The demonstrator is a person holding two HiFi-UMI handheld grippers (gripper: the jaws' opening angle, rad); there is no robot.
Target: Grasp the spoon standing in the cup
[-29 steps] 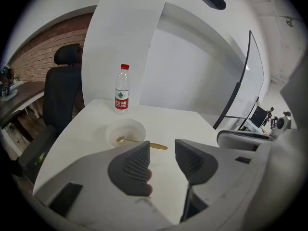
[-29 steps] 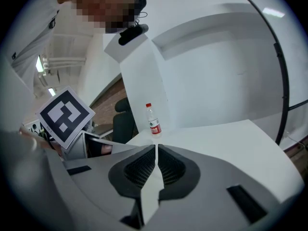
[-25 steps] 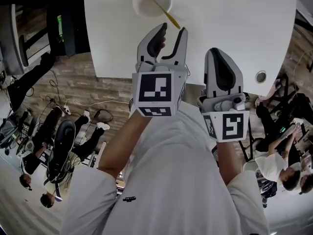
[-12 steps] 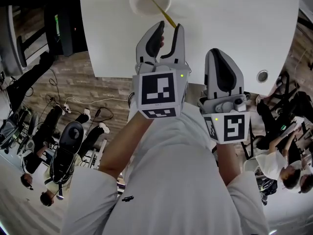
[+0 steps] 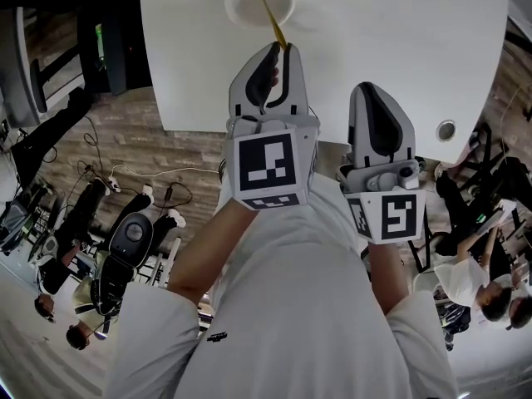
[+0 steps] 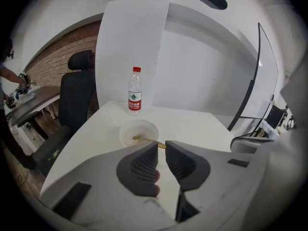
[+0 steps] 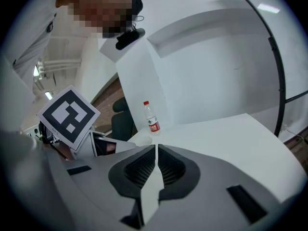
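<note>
A white cup stands at the far edge of the white table, and a golden spoon leans out of it toward me. My left gripper has its tips at the end of the spoon's handle. Its jaws are closing, with the handle between them and a narrow gap still showing. In the left gripper view the spoon runs from the cup into the slit of the left gripper. My right gripper hangs shut and empty over the table's near edge, as the right gripper view also shows.
A water bottle with a red cap stands behind the cup; the bottle shows in the right gripper view too. A round cable hole sits in the table's right corner. A black office chair stands left of the table.
The left gripper moved forward to the spoon's handle and its jaws narrowed from wide apart to almost together. The handle swung left, more upright. The right gripper stayed put.
</note>
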